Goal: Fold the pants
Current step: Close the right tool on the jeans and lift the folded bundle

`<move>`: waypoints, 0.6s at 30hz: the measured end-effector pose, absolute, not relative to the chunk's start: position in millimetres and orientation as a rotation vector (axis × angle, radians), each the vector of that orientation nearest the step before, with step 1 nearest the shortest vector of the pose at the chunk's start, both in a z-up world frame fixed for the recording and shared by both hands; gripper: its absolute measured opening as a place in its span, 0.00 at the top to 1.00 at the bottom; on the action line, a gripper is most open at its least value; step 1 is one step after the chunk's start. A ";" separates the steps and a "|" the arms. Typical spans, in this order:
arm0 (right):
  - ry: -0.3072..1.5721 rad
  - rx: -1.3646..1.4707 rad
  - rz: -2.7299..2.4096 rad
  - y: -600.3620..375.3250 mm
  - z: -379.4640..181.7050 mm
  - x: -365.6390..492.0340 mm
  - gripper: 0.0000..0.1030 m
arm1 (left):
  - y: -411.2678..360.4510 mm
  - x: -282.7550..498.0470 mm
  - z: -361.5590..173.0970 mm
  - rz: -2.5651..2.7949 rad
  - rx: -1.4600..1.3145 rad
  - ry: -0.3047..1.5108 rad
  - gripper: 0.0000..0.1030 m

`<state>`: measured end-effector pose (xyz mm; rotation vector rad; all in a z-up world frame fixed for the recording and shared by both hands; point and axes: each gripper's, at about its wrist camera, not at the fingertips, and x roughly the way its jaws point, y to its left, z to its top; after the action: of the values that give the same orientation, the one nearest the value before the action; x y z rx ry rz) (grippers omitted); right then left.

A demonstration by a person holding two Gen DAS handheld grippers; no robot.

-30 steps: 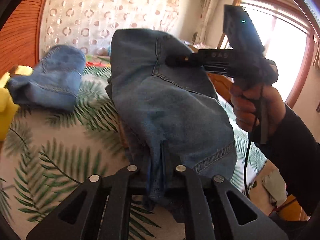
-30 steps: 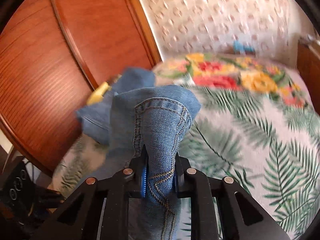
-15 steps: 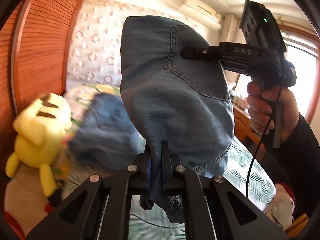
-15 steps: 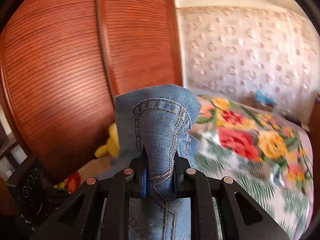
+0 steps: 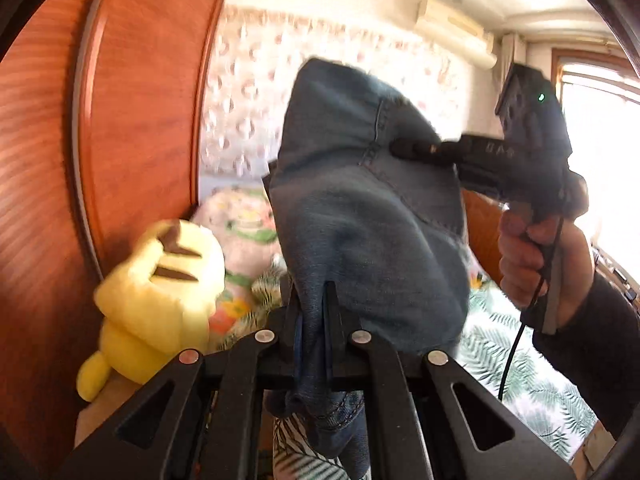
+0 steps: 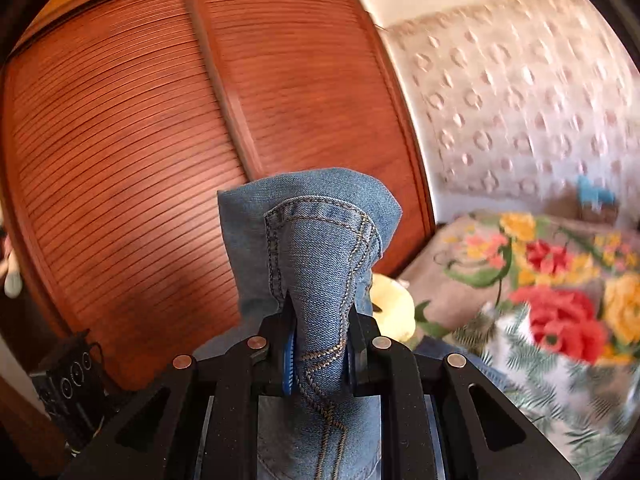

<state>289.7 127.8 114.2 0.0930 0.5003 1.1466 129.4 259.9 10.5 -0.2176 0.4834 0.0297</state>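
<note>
A: Where are the jeans [image 5: 360, 216] just now?

B: Up in the air, held between the two tools, clear of the bed [image 6: 532, 364]. In the left wrist view the denim bulges up in front of the camera and a back-pocket seam runs across it.

A: And the left gripper [image 5: 314, 336]?

B: Its jaws are pressed tight on a thin fold of the denim; cloth hangs below them in a bunch.

A: The right gripper [image 6: 320, 344]?

B: Pinching a thicker wad: a stitched seam runs up between the jaws and the fabric stands above them like a cone. In the left view that same tool [image 5: 416, 148] bites the jeans at the pocket edge, with a hand [image 5: 536, 264] in a dark sleeve round its handle.

A: What else is around?

B: A yellow plush toy [image 5: 160, 296] sits by the slatted wooden wardrobe door [image 6: 160, 160]. The bed carries a leaf-print sheet and a flowered cover [image 6: 560, 280]. A padded headboard [image 6: 520, 100] stands behind, and an air conditioner [image 5: 456, 32] hangs high on the wall.
</note>
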 end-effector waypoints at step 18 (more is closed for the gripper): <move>0.702 0.030 0.813 117.7 -4.9 414.6 0.34 | 242.4 217.5 -61.6 -0.004 -0.139 0.716 0.90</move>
<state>414.6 117.7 -4.9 0.0300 0.7020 0.8128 217.5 242.4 -61.6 -0.1392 0.7161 -0.0039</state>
